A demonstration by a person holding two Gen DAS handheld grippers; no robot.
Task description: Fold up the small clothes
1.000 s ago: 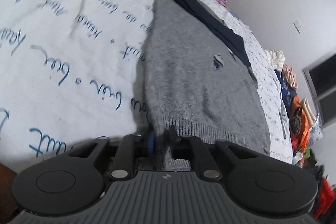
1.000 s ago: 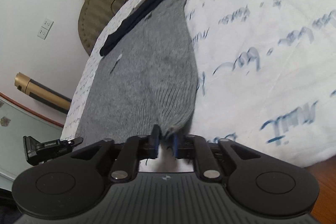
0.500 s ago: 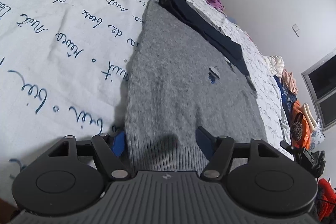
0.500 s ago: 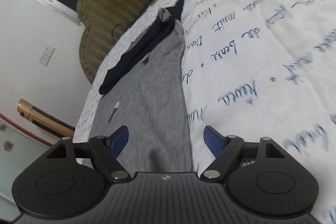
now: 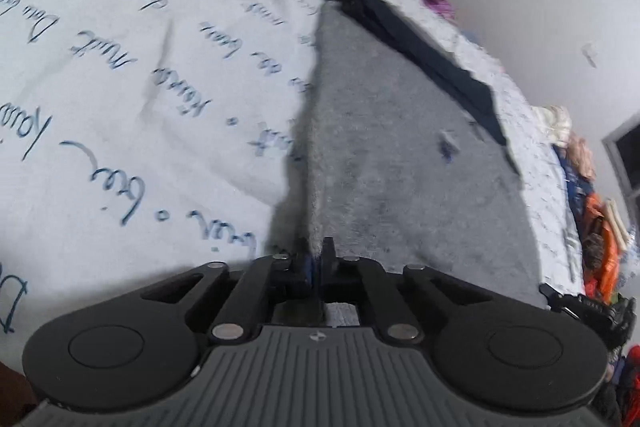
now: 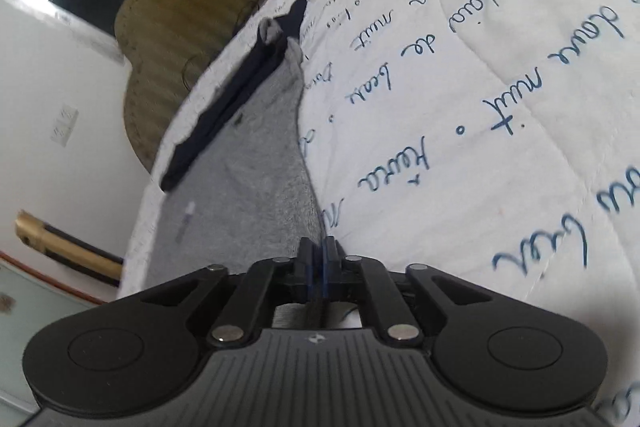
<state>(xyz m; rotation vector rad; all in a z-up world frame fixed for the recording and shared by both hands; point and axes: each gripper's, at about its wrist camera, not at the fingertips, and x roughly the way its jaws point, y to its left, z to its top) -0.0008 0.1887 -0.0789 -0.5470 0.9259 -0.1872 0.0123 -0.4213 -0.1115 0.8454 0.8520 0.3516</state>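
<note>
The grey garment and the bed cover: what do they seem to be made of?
Grey garment: apparently knitted wool or acrylic, matt and fuzzy; the fuzzy surface shows in the left wrist view. Bed cover: seemingly quilted cotton-like fabric, white with blue printed script and stitched, puffy creases. Exact fibres cannot be told.

sweater point(image 5: 400, 155): grey knit, fuzzy | bedspread point(image 5: 120, 75): white quilted cloth | tongs point(image 5: 318, 259): matt plastic

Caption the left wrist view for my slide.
Left gripper shut on grey sweater hem, bedspread beneath.
</note>
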